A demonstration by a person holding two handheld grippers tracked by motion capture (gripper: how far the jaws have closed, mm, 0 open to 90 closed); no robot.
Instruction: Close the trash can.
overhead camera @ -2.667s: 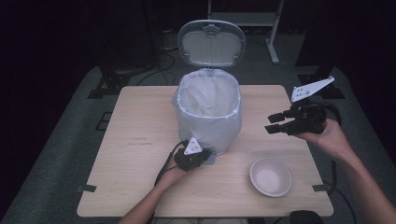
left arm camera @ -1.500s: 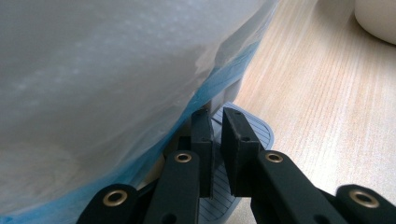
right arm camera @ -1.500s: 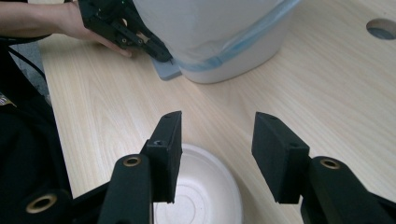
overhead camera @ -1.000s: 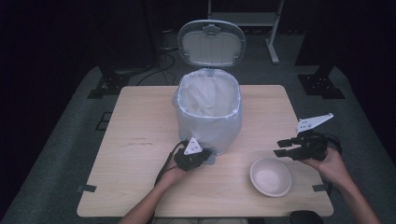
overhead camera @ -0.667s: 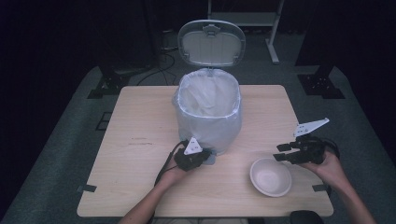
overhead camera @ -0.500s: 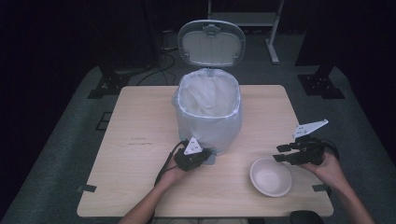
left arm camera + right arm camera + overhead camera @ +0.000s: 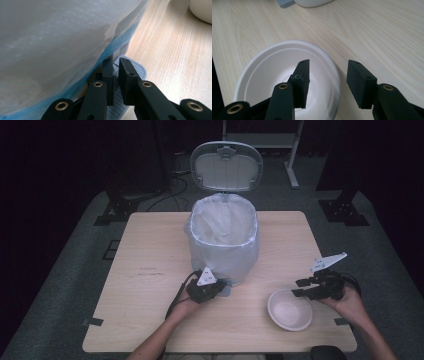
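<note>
Left gripper at bin pedal; right gripper over bowl rim.

The left gripper (image 7: 216,287) is clenched, its jaws resting on the grey pedal (image 7: 136,71) at the base of the lined bin (image 7: 223,240). The bowl (image 7: 289,309) sits on the table (image 7: 140,290), near the bin. The right gripper (image 7: 327,78) is released, jaws straddling the bowl's rim without contact.

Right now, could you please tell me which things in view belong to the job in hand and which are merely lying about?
In the job:
- white bowl, its rim between the open jaws of the right hand-held gripper
- lined bin, lid up
- bin pedal, with the shut left hand-held gripper on it

Lying about:
- cables on the floor
- metal stand behind the table
</note>
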